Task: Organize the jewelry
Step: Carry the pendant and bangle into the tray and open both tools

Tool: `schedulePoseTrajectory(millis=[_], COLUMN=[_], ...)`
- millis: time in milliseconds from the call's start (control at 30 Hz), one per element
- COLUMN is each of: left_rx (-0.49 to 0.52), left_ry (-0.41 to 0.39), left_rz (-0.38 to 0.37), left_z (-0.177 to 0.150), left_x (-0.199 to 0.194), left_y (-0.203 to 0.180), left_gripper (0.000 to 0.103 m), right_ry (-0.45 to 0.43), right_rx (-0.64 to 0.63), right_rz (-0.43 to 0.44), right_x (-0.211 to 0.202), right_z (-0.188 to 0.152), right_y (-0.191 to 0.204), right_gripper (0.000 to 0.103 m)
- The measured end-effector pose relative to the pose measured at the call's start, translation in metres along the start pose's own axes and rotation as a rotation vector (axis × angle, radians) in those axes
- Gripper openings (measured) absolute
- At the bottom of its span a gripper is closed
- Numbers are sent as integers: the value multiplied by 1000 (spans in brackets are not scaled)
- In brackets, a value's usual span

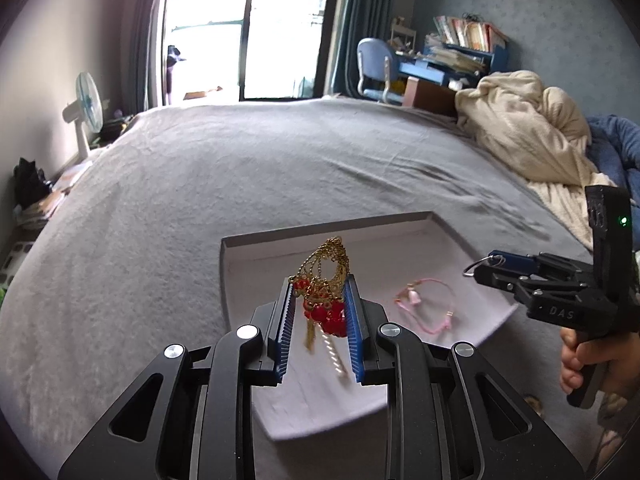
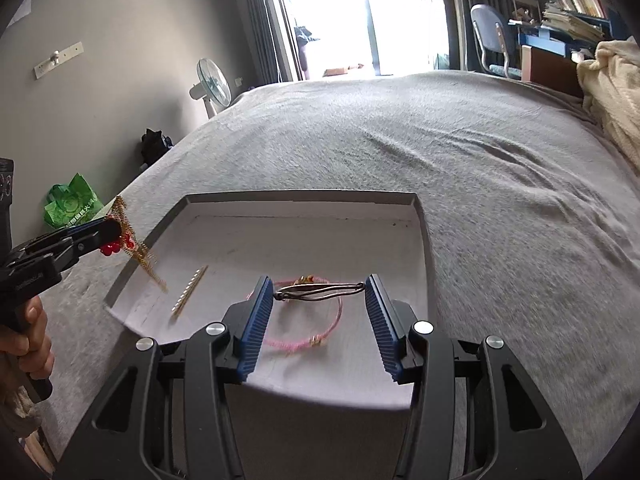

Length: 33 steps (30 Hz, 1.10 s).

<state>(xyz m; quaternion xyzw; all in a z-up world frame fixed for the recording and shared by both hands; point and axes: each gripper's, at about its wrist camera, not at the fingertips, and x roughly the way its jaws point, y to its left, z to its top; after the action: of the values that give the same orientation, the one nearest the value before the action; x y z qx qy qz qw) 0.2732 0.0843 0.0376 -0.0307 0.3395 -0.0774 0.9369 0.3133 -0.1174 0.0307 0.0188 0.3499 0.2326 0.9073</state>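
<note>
Grey bedspread covers a wide bed, and on it lies a shallow tray with a dark rim and pale lining. Left gripper is clamped on a tangled gold chain with red beads, held above the tray's left part with loose gold strands dangling below. Right gripper holds a thin metal bangle stretched across the gap between its blue ribbed pads, each end pressed against a pad, so its jaws stand partly apart around the bangle. Beneath the bangle, inside the tray, lies a pink cord bracelet with small gold fittings. Left of it in the tray lies a short gold bar-shaped piece. A hand grips the right gripper's handle.
</note>
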Motion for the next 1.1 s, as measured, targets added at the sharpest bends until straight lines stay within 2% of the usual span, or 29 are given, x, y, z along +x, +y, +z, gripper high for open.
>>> schedulePoseTrajectory(millis=[267,400,600,733,967,1100], left_rx=[-14,-10,-8,2,14,7], left_ry=[84,152,219,214,167,138], left_rz=[48,46,51,58,72,59], left_z=[6,1,-11,-16,-18,-22], left_x=[42,57,69,65,45,28], left_y=[18,21,25,22,15,14], left_gripper=[25,25,25,28,61,64], right_ry=[64,115,146,151,134,88], right_rx=[35,36,18,-18,-58,-38], right_rz=[-5,-16,-35,-62,-93,-73], right_x=[47,60,65,62,48,29], right_z=[21,24,14,6,-7,-15], right_y=[-8,-14,-16,-15,-14,-14], right_gripper=[48,48,48,48,50,57])
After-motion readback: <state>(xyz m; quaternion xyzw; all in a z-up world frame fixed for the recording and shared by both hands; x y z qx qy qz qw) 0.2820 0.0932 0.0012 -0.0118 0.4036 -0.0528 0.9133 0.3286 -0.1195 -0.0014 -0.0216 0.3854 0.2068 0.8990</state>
